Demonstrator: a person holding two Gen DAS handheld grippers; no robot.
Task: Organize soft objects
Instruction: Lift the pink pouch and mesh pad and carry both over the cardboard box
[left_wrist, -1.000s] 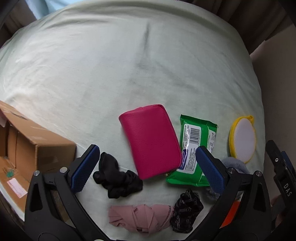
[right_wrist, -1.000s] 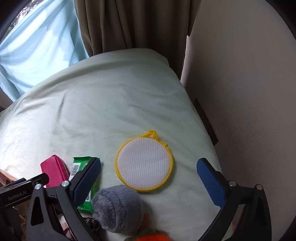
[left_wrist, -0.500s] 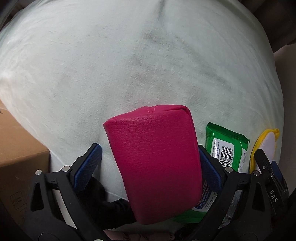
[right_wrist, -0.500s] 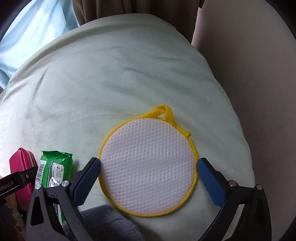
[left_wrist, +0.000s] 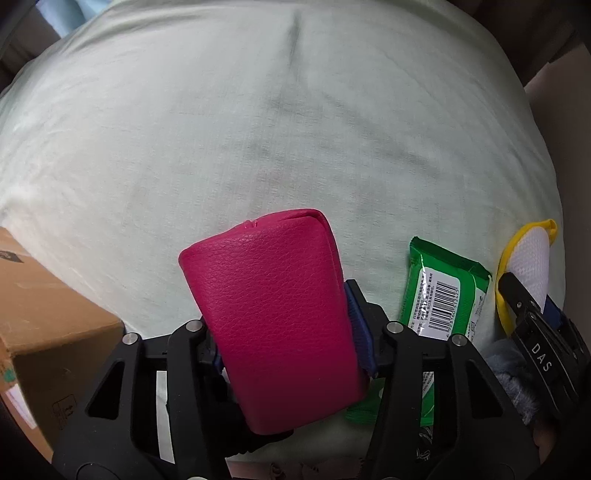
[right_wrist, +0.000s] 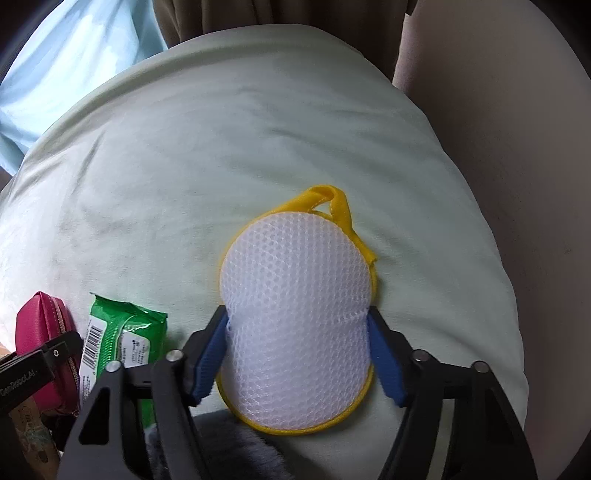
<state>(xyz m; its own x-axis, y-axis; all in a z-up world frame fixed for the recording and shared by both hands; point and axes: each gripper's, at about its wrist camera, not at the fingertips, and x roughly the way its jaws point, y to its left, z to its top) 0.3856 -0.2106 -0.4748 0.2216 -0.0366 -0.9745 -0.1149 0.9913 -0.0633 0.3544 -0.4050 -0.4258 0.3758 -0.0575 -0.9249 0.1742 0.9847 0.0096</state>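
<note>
My left gripper (left_wrist: 286, 325) is shut on the magenta leather pouch (left_wrist: 273, 306); its blue pads press both long sides. The pouch also shows at the left edge of the right wrist view (right_wrist: 44, 339). My right gripper (right_wrist: 297, 343) is shut on the round white mesh pad with yellow rim and loop (right_wrist: 295, 295), squeezing its middle so it bulges. The pad also shows in the left wrist view (left_wrist: 528, 254). Both lie on the pale green bedspread (left_wrist: 258, 129). Whether either is lifted off the bed, I cannot tell.
A green wet-wipes pack (left_wrist: 439, 291) lies between pouch and pad, also in the right wrist view (right_wrist: 118, 339). A cardboard box (left_wrist: 40, 314) stands at the left. A grey fluffy item (right_wrist: 229, 443) lies below the pad. Curtains (right_wrist: 258, 14) and a beige wall (right_wrist: 517, 147) are behind.
Both grippers moved forward and closed: the left onto the magenta pouch, the right onto the mesh pad, which now buckles between the pads.
</note>
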